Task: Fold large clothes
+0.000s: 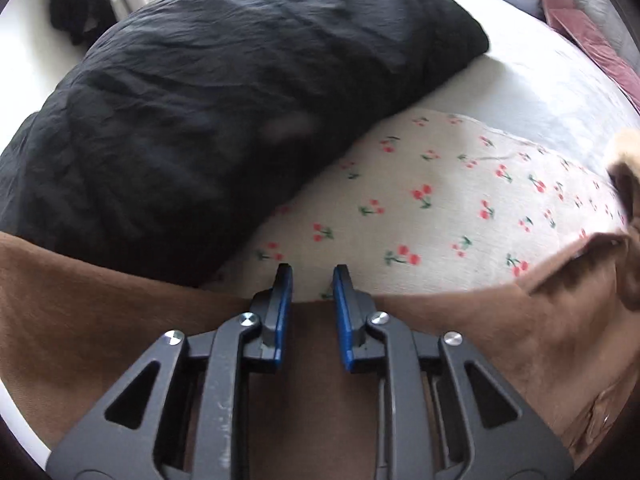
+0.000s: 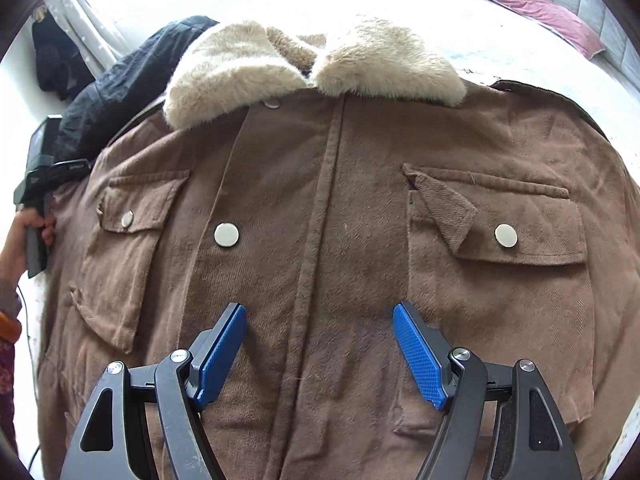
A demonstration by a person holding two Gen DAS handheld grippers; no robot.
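Observation:
A large brown jacket (image 2: 340,216) with a beige fur collar (image 2: 316,68), snap buttons and two chest pockets lies front-up on the bed. My right gripper (image 2: 319,312) hovers over its middle, wide open and empty. My left gripper (image 1: 313,276) is open with a narrow gap, empty, over the jacket's brown edge (image 1: 120,300) at its left side. The left gripper's body also shows at the far left of the right wrist view (image 2: 38,196).
A black garment (image 1: 208,104) lies bunched beside the jacket on a cherry-print cloth (image 1: 440,200). The white bedsheet (image 2: 400,8) stretches beyond the collar. Pink pillows (image 2: 528,4) sit at the headboard. Dark clothing (image 1: 76,4) hangs by the curtains.

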